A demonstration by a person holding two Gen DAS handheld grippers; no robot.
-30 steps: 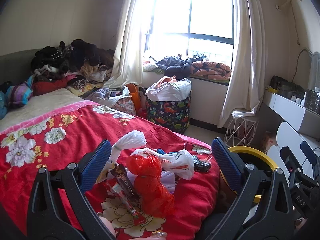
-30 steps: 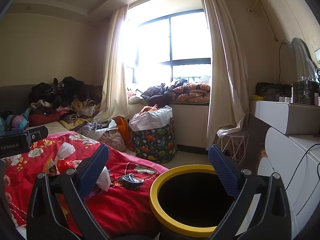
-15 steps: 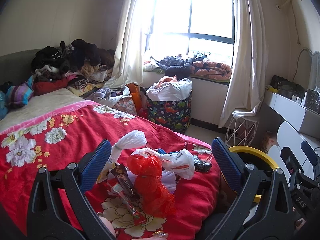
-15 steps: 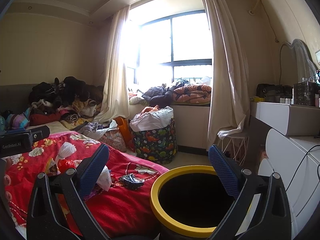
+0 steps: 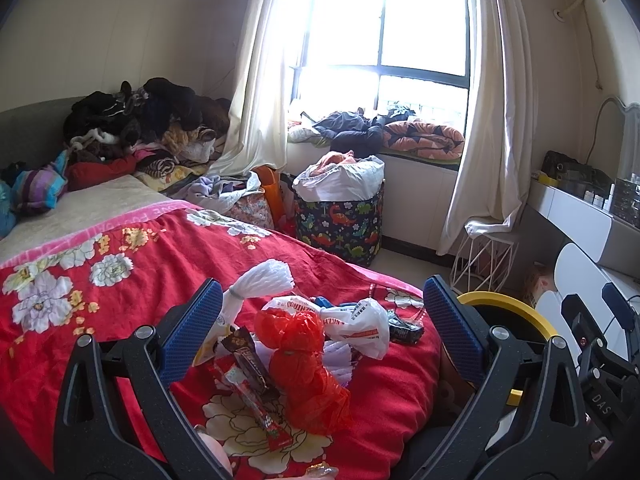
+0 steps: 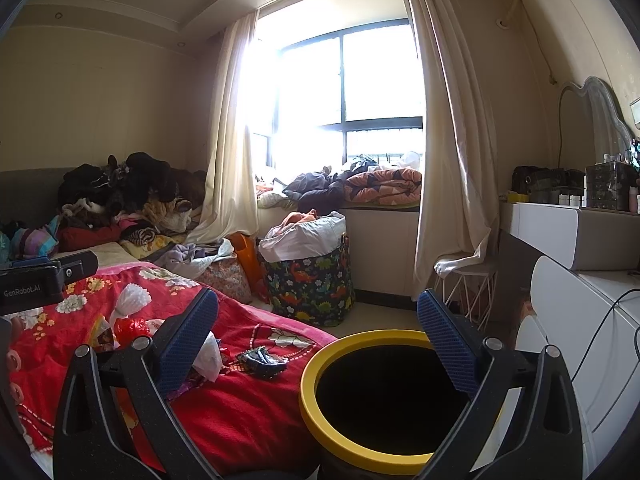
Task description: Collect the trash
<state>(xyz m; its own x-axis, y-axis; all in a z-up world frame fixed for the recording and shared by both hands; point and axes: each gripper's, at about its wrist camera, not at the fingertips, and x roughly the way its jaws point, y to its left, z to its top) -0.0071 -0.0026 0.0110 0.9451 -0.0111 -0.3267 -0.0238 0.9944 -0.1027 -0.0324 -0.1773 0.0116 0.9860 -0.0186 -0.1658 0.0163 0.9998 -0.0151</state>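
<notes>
Red crumpled plastic [image 5: 304,364] lies heaped with a white printed bag [image 5: 360,322], a tied white bag [image 5: 260,282] and snack wrappers [image 5: 244,364] near the foot corner of the bed [image 5: 120,264], on its red flowered blanket; a small dark wrapper [image 6: 262,362] sits closest to the bed's edge. Just beside that edge stands the yellow-rimmed bin [image 6: 360,456], its inside dark, contents not discernible. Farther off, a dinosaur-print basket [image 5: 340,224] is stuffed with cloth. The left tool [image 5: 320,320] hovers over the trash heap, fingers wide apart and empty. The right tool [image 6: 316,336] hangs above the bin's mouth, likewise spread, gripping nothing.
</notes>
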